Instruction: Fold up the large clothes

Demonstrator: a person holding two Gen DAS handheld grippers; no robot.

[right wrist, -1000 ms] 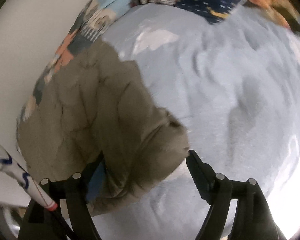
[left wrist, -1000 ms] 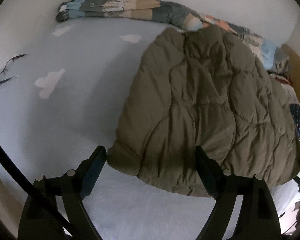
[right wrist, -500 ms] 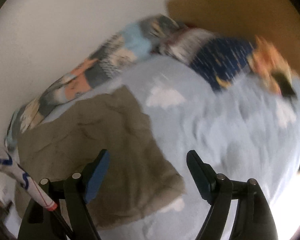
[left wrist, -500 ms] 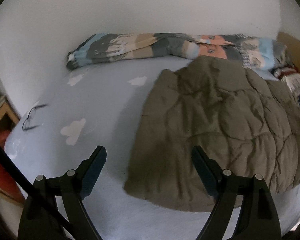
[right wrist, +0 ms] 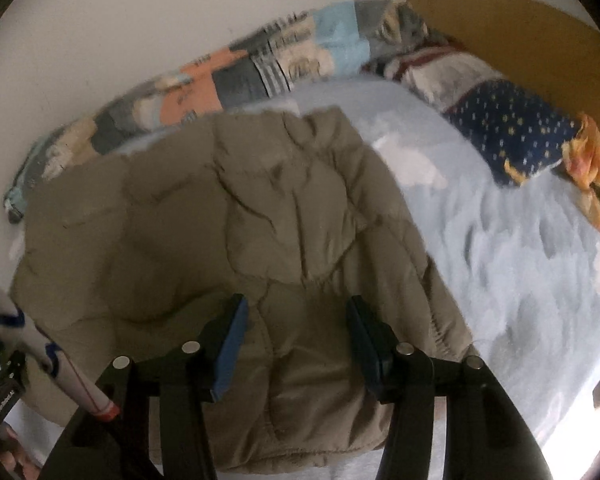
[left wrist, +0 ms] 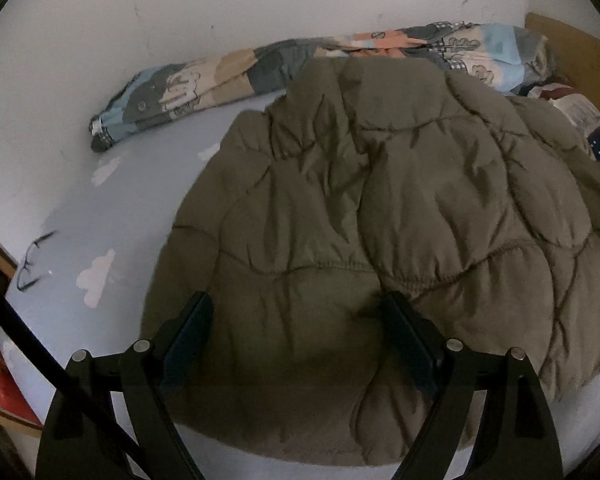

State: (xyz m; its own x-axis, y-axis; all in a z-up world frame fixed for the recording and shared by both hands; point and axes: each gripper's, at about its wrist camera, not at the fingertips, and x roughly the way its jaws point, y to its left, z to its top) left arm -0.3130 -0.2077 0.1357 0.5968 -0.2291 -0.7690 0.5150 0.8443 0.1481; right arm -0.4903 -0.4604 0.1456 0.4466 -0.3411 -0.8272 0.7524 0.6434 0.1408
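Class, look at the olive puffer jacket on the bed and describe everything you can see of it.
The olive puffer jacket is quilted, puffy and matte, with stitched seams and a gathered elastic hem. It lies bunched and partly folded on the light-blue cloud-print bedsheet, its far edge against the patchwork blanket. The left gripper and right gripper are open above it, gripping nothing.

We note a pale blue bedsheet (left wrist: 148,216) with white clouds; a rolled patchwork blanket (left wrist: 204,84) along the white wall (left wrist: 180,8); eyeglasses (left wrist: 32,260) near the sheet's left edge; a navy dotted pillow (right wrist: 512,132)
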